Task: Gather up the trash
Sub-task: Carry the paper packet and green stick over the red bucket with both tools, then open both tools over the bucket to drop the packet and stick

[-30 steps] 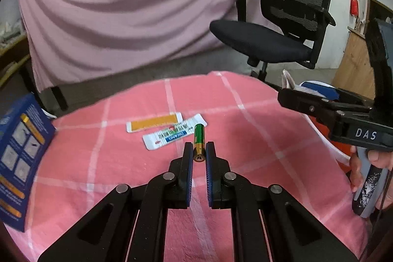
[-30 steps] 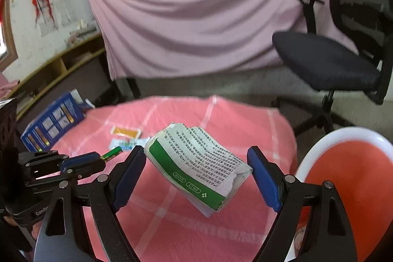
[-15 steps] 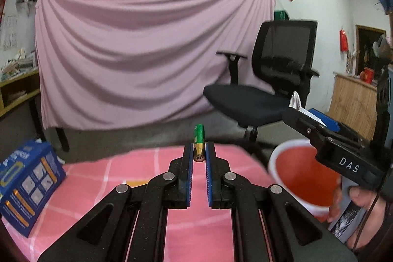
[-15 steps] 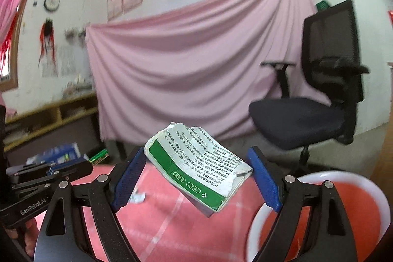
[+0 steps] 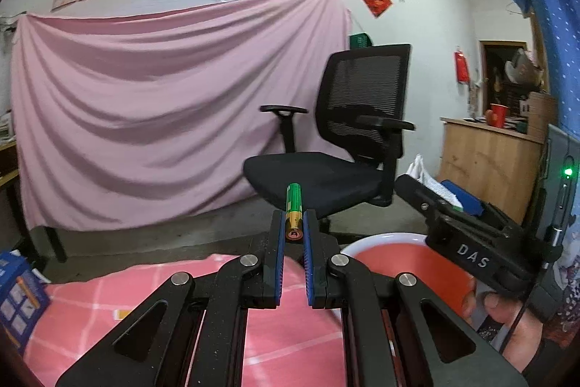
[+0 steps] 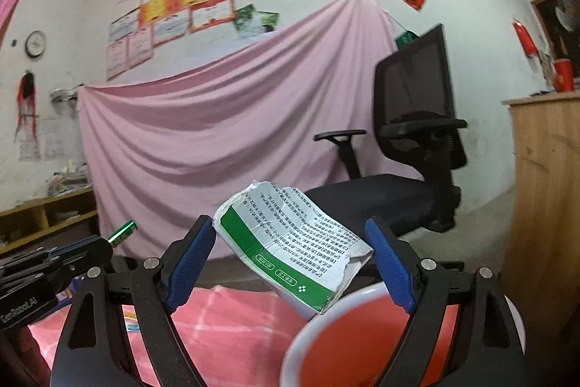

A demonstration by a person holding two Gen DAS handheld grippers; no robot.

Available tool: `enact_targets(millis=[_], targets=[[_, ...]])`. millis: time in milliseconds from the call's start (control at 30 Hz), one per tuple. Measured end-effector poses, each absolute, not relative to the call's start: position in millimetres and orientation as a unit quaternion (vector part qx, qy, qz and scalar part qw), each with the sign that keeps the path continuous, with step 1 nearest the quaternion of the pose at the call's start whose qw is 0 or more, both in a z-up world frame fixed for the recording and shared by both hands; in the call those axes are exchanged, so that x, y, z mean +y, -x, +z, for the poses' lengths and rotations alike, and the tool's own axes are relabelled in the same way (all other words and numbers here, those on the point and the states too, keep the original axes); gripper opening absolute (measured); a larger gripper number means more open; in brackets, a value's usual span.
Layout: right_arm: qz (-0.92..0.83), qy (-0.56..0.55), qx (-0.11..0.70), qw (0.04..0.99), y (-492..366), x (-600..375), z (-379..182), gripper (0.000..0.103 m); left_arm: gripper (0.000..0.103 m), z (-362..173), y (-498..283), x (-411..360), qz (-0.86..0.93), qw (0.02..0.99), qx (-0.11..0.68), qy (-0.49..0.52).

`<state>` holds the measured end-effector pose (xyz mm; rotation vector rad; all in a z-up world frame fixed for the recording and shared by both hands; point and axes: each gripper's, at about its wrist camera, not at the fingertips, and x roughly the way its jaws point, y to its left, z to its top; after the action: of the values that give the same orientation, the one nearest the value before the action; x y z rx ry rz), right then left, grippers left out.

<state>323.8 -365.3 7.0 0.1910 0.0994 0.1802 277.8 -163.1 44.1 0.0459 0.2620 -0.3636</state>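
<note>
My left gripper (image 5: 294,223) is shut on a green and gold battery (image 5: 293,205), held up in the air over the far edge of the pink checked table (image 5: 152,285). The battery (image 6: 123,233) and left gripper also show at the left of the right wrist view. My right gripper (image 6: 293,249) is shut on a crumpled white and green medicine box (image 6: 290,249), held above the rim of the red bin with a white rim (image 6: 326,325). The bin (image 5: 391,256) stands just right of the table.
A black office chair (image 5: 348,147) stands behind the bin before a pink hanging sheet (image 5: 163,111). A blue box (image 5: 18,292) lies at the table's left edge, and flat wrappers (image 6: 132,323) lie on the cloth. A wooden cabinet (image 6: 543,205) stands at the right.
Both grippers have risen from the table and tilted up, carrying the battery and the box toward the red bin. The table has dropped low in both views.
</note>
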Motion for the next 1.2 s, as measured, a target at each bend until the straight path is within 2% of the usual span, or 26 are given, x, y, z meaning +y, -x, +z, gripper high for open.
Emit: enact_targets(millis=[400, 1200], targets=[[0.047, -0.151, 0.079, 0.984, -322.7, -411.1, -2.5, 0.084, 0.007, 27.7, -295.0, -218.0, -0.236, 0.957, 0.166, -0.046], [0.004, -0.177, 0.168, 0.970, -343.4, -431.5, -20.5, 0.087, 0.008, 2.6, -324.0, -243.1, -0.292, 0.919, 0.264, -0.034]])
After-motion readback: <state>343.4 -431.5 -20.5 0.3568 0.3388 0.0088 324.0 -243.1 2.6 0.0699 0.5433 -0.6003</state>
